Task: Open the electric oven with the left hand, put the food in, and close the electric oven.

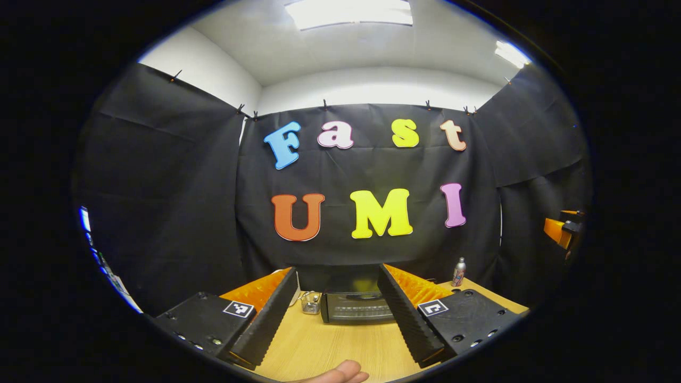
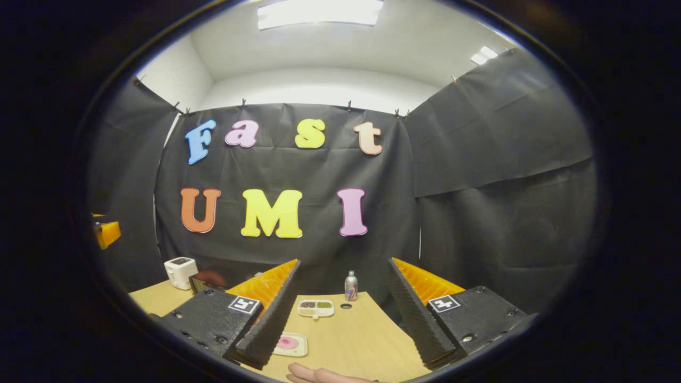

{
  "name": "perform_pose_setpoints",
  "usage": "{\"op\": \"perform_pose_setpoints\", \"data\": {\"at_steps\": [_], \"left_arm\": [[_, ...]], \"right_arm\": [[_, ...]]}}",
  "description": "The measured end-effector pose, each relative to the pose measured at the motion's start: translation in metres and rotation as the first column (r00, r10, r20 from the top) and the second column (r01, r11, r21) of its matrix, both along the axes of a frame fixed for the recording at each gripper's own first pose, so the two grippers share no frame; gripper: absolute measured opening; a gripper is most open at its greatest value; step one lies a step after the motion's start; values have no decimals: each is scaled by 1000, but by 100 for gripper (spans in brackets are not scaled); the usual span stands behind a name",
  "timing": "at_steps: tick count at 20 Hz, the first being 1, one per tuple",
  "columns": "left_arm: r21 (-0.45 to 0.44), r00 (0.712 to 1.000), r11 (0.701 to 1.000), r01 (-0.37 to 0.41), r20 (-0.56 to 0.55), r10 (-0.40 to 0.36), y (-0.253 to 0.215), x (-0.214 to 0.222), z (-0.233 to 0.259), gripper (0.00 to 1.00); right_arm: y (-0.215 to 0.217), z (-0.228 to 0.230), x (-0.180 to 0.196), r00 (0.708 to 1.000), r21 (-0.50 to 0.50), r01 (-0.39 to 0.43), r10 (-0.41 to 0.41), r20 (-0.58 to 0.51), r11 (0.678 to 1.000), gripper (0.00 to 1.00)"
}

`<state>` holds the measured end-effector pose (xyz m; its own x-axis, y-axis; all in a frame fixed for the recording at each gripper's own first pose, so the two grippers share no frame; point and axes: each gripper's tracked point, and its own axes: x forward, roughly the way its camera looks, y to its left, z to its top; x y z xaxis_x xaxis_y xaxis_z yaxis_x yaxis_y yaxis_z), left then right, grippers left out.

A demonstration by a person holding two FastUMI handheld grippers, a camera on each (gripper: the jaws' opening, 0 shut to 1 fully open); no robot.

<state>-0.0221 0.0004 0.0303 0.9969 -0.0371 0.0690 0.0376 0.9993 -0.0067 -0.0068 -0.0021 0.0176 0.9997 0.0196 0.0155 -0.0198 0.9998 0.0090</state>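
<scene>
The electric oven [image 1: 357, 308] sits at the far edge of the desk [image 1: 319, 346], against the black cloth wall, its door shut, and from my left gripper view I see it framed squarely between the two fingers of my left hand-held gripper [image 1: 336, 319]. That gripper hangs level above the desk, aimed straight at the oven and well apart from it, its fingers spread wide with nothing between them. A fingertip [image 1: 340, 373] of the holding hand shows at the bottom edge of this view. Just left of the oven stands a small clear container [image 1: 310, 302], and to its right, near the wall, a small bottle [image 1: 458, 272]. At the far right of this view I catch an orange part of the other gripper [image 1: 558, 230], raised well off to the side. In my right gripper view, my right hand-held gripper [image 2: 340, 319] is also held level over the desk, its fingers spread wide and holding nothing. Between them, farther off, lies a white divided tray of food [image 2: 316, 307] with the bottle [image 2: 350, 286] behind it, and nearer, beside the left finger, a small plate with a pink piece [image 2: 290, 343]. A white appliance [image 2: 180, 272] stands at the far left.
</scene>
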Motion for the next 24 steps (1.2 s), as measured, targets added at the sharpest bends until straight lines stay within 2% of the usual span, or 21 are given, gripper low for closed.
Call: {"op": "perform_pose_setpoints", "data": {"at_steps": [3,7,12,13,14,16,18,20,21,23,24], "left_arm": [[3,1000,1000,-7,-6,7,0,10,-2,96],[-11,1000,1000,18,-15,-19,-10,30,-12,96],[-4,996,1000,25,-89,-25,-24,83,-45,95],[-3,993,1000,28,-111,-28,-28,95,-53,95],[-4,992,1000,23,-127,-24,-28,108,-61,96],[-6,987,999,37,-155,-37,-36,133,-75,96],[-17,979,998,65,-192,-67,-46,158,-94,96],[-29,965,995,95,-242,-99,-59,181,-114,96],[-28,958,994,105,-265,-109,-64,193,-124,96],[-19,940,992,123,-320,-123,-75,215,-144,96],[-16,931,991,133,-340,-130,-81,224,-152,96]], "right_arm": [[-4,2,1,1000,-12,4,-4,18,1000,96],[-8,7,7,998,-29,14,-12,55,999,96],[-5,7,19,996,-33,-4,7,86,999,96],[-4,6,21,996,-36,-8,11,86,999,100],[-6,6,27,996,-37,-6,9,90,999,96],[-8,1,33,996,-35,-3,6,90,999,96],[-9,-6,39,997,-27,-9,12,83,1000,100],[-13,-12,47,997,-17,-7,9,82,1000,96],[-15,-13,50,996,-18,-6,7,84,1000,100],[-20,-16,57,996,-23,3,-1,88,1000,100],[-22,-17,60,996,-27,7,-4,93,1000,96]]}}
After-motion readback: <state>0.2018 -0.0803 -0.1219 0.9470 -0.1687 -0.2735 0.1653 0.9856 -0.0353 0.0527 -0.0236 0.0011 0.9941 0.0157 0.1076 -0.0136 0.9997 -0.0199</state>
